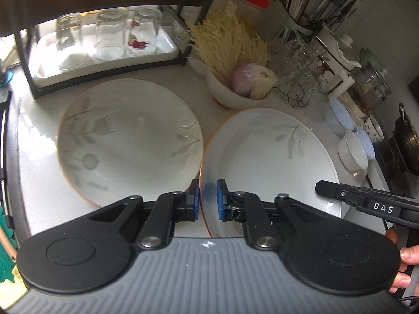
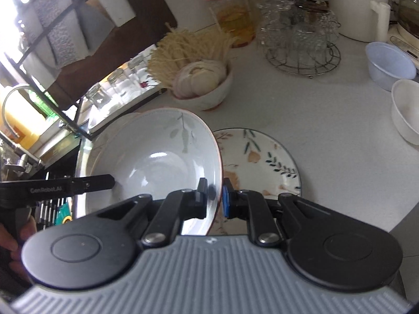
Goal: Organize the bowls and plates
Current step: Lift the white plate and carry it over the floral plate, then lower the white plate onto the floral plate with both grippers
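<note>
**One deep plate, two claws, carried above the surface**

The pale surface point(image 2: 327, 136) is crowded at the back and sides, which leaves only the near strip free for sorting; on it lies a large floral plate point(image 1: 125, 141) flat beside the dish rack point(image 1: 104, 52), and a smaller leaf-patterned plate point(image 2: 264, 157) flat to the other side; the deep white plate point(image 1: 264, 157) sits between and above them, its rim overlapping both in view, so it looks lifted, not resting; it is wide and shallow-walled, which is probably why it is gripped on opposite edges and not by one; the left claw point(image 1: 208, 200) is clenched over the plate's near-left rim, one pad inside the wall and one outside; the right claw point(image 2: 214, 196) is clenched the same way on the far rim, and its tip shows in the left view at the plate's edge; a stack on the matching floral plate seems the likely aim, judging by the shared orange rim; small bowls point(image 1: 353, 151) wait on their sides near the stove; the bowl of noodles point(image 2: 204, 89) stands well clear behind.
</note>
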`<action>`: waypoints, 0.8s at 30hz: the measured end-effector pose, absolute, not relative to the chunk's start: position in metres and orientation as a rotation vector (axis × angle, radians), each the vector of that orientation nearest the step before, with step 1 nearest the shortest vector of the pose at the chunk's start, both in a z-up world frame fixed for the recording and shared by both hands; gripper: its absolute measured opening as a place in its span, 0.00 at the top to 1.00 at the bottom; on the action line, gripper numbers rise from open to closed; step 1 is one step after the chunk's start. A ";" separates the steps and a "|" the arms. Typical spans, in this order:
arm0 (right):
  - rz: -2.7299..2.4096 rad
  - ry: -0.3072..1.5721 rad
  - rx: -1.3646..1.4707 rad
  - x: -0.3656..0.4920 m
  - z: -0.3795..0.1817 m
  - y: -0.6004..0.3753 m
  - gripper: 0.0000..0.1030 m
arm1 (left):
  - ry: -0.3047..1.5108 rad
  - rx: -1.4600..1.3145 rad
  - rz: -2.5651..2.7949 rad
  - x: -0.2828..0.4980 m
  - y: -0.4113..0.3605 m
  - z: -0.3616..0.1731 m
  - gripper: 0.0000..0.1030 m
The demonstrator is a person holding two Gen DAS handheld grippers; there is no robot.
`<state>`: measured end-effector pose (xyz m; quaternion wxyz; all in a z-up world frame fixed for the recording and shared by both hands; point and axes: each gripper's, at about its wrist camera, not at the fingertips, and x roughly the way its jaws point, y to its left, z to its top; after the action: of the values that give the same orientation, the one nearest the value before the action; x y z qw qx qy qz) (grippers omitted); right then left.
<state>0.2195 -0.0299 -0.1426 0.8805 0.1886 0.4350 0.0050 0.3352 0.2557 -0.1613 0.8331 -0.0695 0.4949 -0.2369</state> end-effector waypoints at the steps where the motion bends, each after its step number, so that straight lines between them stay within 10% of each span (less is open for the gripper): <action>1: 0.005 0.906 0.395 0.220 -0.145 -0.035 0.86 | 1.053 -0.143 -0.505 0.336 0.249 -0.163 0.85; 24: -0.072 0.956 0.342 0.222 -0.174 -0.080 0.85 | 1.219 -0.088 -0.489 0.360 0.170 -0.200 0.83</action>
<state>0.2218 -0.0795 -0.1737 0.8732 0.1636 0.4577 -0.0343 0.3601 0.1697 -0.2003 0.7911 -0.0408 0.5664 -0.2273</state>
